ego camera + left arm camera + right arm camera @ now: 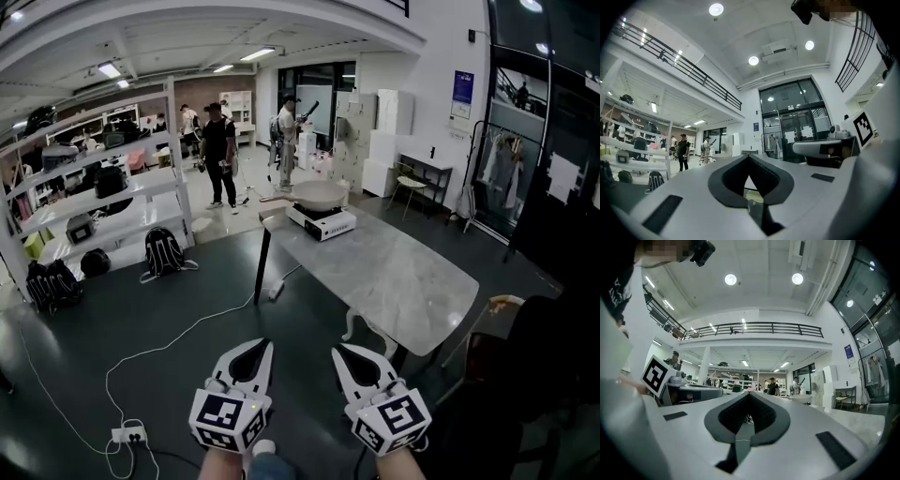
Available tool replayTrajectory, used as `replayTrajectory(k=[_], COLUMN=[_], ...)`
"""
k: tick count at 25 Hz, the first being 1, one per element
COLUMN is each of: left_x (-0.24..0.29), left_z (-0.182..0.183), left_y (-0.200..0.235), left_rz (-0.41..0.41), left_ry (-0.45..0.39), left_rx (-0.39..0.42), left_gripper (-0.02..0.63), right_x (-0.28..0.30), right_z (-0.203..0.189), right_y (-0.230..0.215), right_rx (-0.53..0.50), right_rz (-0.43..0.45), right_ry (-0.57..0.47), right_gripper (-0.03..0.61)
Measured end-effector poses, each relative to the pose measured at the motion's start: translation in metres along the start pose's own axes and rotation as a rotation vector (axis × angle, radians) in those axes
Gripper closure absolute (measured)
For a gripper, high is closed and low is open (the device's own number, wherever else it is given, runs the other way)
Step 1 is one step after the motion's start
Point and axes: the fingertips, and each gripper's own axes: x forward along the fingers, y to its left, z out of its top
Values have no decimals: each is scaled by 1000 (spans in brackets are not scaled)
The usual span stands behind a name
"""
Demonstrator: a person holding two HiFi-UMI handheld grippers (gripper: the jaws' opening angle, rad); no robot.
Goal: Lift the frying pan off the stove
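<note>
The frying pan [319, 194] is seen on the small stove [322, 223] at the far end of the desk [403, 281]. Its handle [274, 199] is pointed out to the left, past the stove, so it looks easy to grab from the side. The left tool [263, 345] and the right tool [339, 350] are held low and side by side over the dark floor [141, 328], pointed toward the desk. Both tools are closed tight, and nothing is held between the jaws. This is likely because the pan is well apart from them, so nothing is there to be grabbed. The task is judged to be at its very start, since the pan has not yet been lifted. The desk must be walked up to first, and a tool must be opened before the handle can be gripped. The pan could be tipped if only the handle's end is held.
</note>
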Motion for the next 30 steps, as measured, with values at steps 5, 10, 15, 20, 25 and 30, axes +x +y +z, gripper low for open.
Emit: replayTrajectory(k=[5, 10, 15, 20, 25, 30], left_x=[39, 83, 122, 165, 194, 206], left_z=[-3, -4, -1, -6, -12, -25], left_y=[37, 86, 139, 189, 231, 258], left_rz=[3, -6, -32, -56, -71, -65], left_ry=[-1, 2, 8, 23, 40, 60], left_rx=[-19, -33, -43, -44, -42, -50], left_gripper=[604, 604, 604, 604, 604, 604], right_x=[46, 107, 169, 230, 280, 311], right_z=[-1, -8, -10, -17, -26, -40], right_y=[-20, -35, -47, -62, -66, -72], right_rx=[-18, -16, 8, 46, 77, 114], right_rz=[-7, -17, -44, -71, -76, -72], right_ry=[19, 52, 59, 67, 69, 88], right_gripper=[555, 555, 555, 555, 555, 555])
